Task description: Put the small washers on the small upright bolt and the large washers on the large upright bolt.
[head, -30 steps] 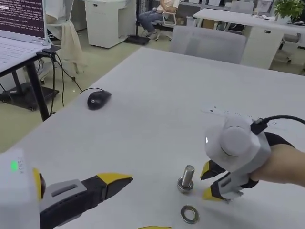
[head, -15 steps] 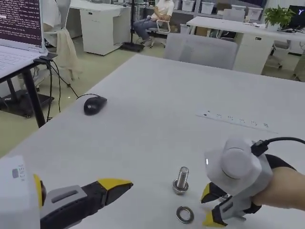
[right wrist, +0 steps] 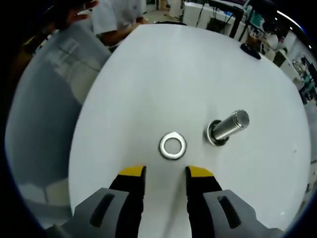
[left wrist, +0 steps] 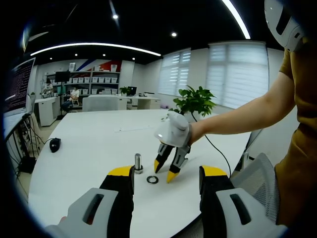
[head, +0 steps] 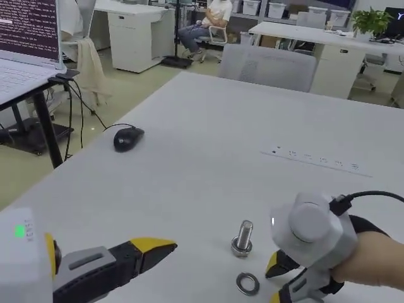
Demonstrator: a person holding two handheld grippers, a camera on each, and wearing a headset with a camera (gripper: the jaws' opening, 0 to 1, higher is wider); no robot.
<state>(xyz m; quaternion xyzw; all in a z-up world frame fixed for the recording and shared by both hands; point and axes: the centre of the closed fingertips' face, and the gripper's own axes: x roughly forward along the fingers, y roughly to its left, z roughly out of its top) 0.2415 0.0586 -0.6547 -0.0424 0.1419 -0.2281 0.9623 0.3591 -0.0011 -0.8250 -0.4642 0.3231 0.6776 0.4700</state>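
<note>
Washer, a flat silver metal ring point(right wrist: 172, 146), lies on the white table point(right wrist: 148, 74) near the upright silver threaded bolt point(right wrist: 228, 127), not touching it. I read my right gripper point(right wrist: 163, 172) hovering just short of it, jaws parted and empty. My left gripper point(left wrist: 167, 172) is wide open, holding nothing.

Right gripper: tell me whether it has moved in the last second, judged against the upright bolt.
Yes. The right gripper has pulled back nearer the camera. Its tips were beside the bolt and are now beside the loose washer.
</note>
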